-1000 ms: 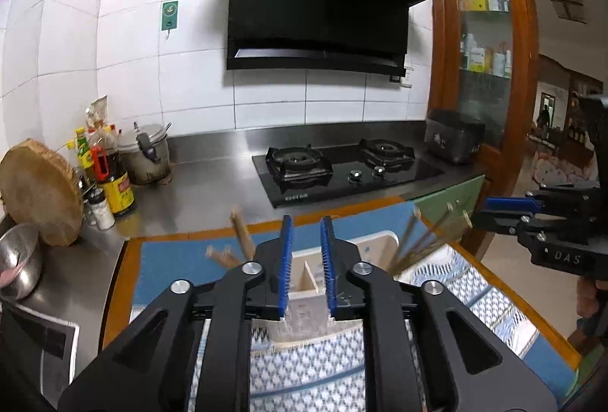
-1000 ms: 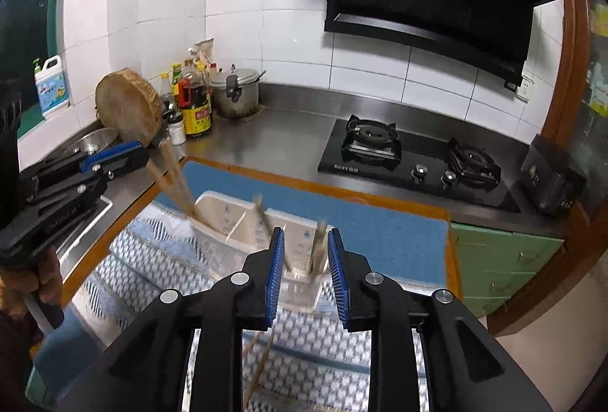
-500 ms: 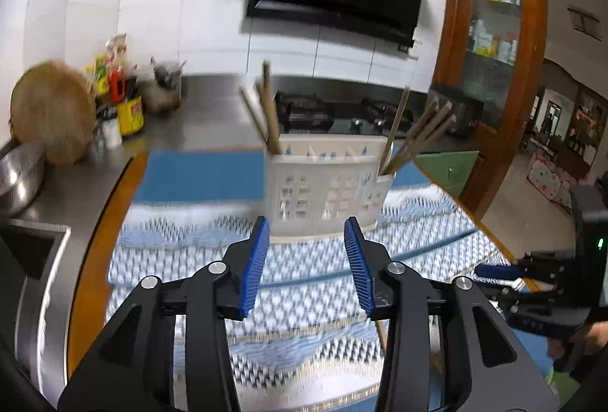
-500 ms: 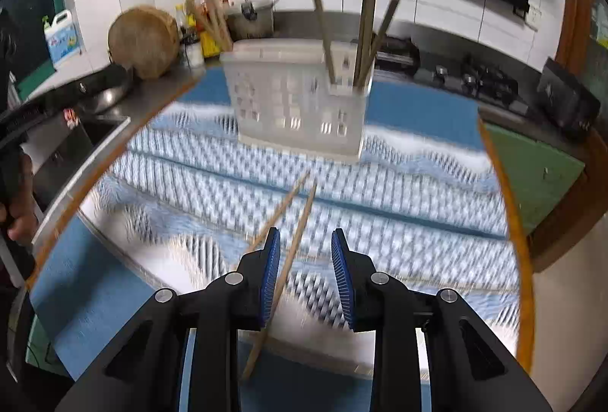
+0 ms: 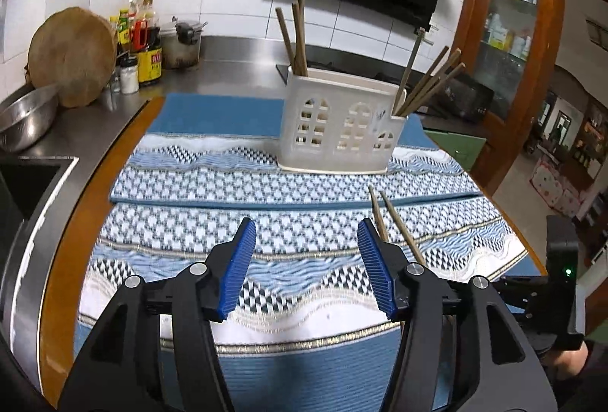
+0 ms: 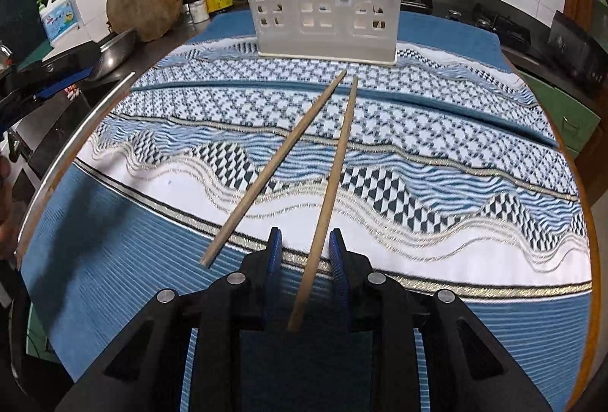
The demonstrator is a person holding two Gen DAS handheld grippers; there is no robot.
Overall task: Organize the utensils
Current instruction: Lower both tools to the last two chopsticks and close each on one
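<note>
A white utensil holder stands upright at the far side of a blue patterned cloth. Wooden chopsticks stick out of its left and right ends. Two loose chopsticks lie on the cloth, the left chopstick and the right chopstick. My right gripper is low over the cloth, its jaws closing around the near end of the right chopstick, with a gap on both sides. My left gripper is opening over bare cloth with nothing between its fingers.
A round wooden block, sauce bottles, a pot and a steel bowl crowd the counter on the left, beside a sink. A gas stove is behind the holder. The table's orange edge frames the cloth.
Both grippers have come down from above the holder to just over the cloth. The left jaws have spread wide. The right chopstick now lies between the right jaws.
</note>
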